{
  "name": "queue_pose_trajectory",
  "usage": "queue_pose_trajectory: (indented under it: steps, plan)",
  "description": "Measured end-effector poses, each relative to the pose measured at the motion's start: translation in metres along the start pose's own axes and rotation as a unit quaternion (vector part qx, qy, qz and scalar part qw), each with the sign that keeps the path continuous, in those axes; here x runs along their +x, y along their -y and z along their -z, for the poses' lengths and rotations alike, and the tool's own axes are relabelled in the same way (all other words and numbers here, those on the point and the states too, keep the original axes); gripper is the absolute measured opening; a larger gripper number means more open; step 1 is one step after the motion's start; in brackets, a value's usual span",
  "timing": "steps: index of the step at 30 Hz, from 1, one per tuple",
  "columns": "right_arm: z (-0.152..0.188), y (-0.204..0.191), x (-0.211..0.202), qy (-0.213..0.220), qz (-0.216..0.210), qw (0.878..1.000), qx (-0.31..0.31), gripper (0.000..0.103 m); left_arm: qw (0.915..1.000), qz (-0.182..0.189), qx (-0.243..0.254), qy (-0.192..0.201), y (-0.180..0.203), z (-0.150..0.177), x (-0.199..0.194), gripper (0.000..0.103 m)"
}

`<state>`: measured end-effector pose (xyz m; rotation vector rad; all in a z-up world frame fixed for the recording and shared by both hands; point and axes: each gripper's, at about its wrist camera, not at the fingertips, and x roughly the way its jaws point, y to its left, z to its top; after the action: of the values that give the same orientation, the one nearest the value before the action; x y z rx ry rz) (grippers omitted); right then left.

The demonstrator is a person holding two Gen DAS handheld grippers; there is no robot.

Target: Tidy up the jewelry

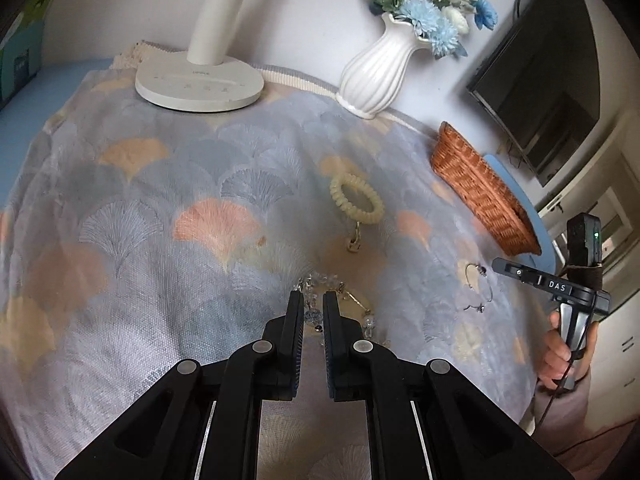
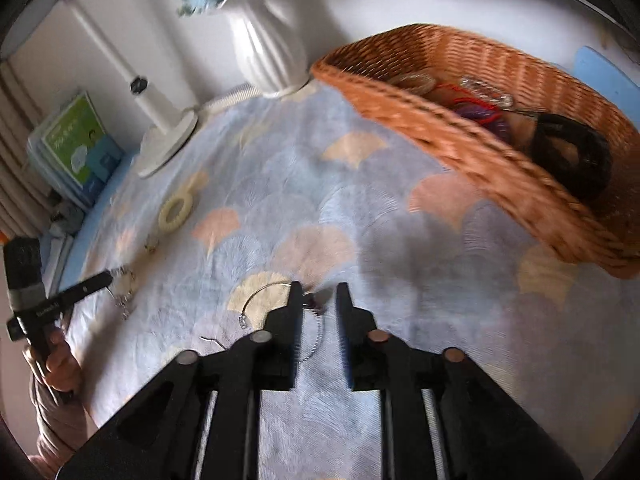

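A crystal bead bracelet (image 1: 314,316) lies on the patterned cloth, between the fingers of my left gripper (image 1: 313,298), which is narrowly open around it. A thin silver wire bangle (image 2: 260,294) with a dark bead lies under my right gripper (image 2: 318,290), which is open above it. The same bangle shows in the left wrist view (image 1: 478,286). A pale yellow coil hair tie (image 1: 356,199) with a small charm lies further back. A wicker basket (image 2: 404,114) at the right holds a black scrunchie (image 2: 572,156), red cord and other pieces.
A white lamp base (image 1: 200,86) and a white vase (image 1: 378,76) of blue flowers stand at the back edge. A dark monitor (image 1: 540,76) hangs at the right. Books (image 2: 76,148) lean at the far left.
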<state>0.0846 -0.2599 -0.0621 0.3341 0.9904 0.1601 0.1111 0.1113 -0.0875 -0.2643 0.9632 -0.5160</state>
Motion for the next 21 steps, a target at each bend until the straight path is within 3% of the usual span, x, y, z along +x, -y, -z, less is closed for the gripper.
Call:
queue_pose_trajectory:
  steps: [2, 5, 10, 11, 13, 16, 21]
  plan:
    - [0.001, 0.001, -0.006, 0.004, -0.006, 1.0, 0.0, 0.035, 0.9999, 0.01, -0.005, 0.007, 0.0, 0.0, -0.003, 0.009]
    - [0.002, -0.009, -0.001, -0.008, 0.003, 1.0, -0.024, 0.035, 0.9998, 0.019, -0.009, 0.007, -0.002, 0.0, -0.004, 0.009]
    - [0.012, -0.043, 0.024, -0.028, 0.093, 0.989, -0.114, 0.035, 0.9997, 0.022, -0.011, 0.002, -0.002, 0.0, -0.002, 0.009]
    - [0.016, -0.049, 0.026, -0.023, 0.109, 0.985, -0.131, 0.034, 0.9997, 0.022, -0.011, 0.003, -0.002, 0.0, -0.003, 0.009]
    - [0.022, -0.061, 0.028, -0.014, 0.134, 0.978, -0.161, 0.014, 0.9997, 0.022, -0.012, 0.005, -0.003, -0.001, -0.004, 0.009]
    - [0.025, -0.063, 0.023, -0.013, 0.137, 0.975, -0.173, 0.011, 0.9997, 0.021, -0.009, 0.01, -0.001, -0.001, -0.007, 0.009]
    - [0.017, -0.056, -0.015, 0.021, 0.109, 0.982, -0.155, 0.011, 0.9974, 0.07, 0.007, 0.017, 0.022, -0.01, -0.021, 0.009]
